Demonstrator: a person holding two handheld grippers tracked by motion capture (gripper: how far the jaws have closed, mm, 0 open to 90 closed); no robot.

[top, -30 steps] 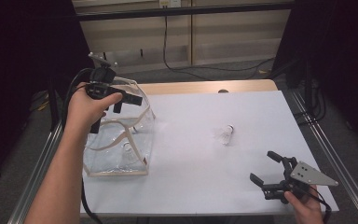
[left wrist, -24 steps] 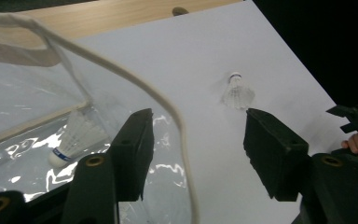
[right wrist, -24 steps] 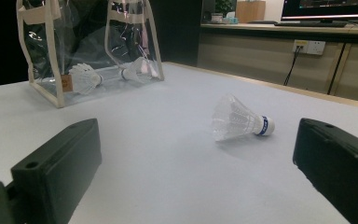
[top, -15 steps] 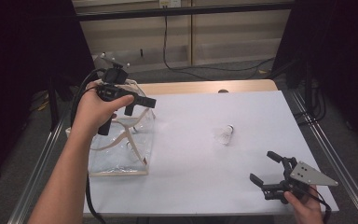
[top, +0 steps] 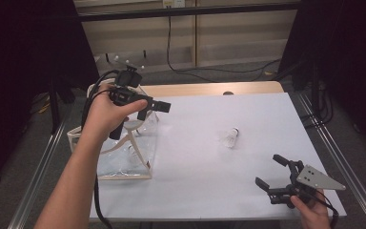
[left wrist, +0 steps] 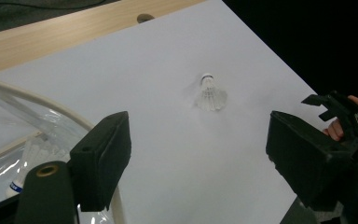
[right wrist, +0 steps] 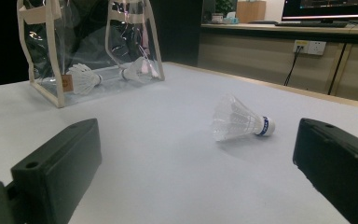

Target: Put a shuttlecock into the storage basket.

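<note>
High view: left hand-held gripper [top: 159, 106] above clear bag [top: 124, 157], jaws just opened wide, nothing between; right hand-held gripper [top: 271, 174] wide, empty. Shuttlecock [top: 230, 138] lying mid-desk [top: 195, 191], apart. Risk: rolling away if nudged on its feather skirt; crushing likely under a hard pinch.

In the high view my left hand [top: 106, 114] and forearm cover much of the clear bag [top: 145, 138], so I cannot count the shuttlecocks inside it. The lone shuttlecock [top: 230, 137] on the worktop [top: 209, 191] is too small there to read its band. My right hand [top: 310, 212] is cut off by the bottom edge.
</note>
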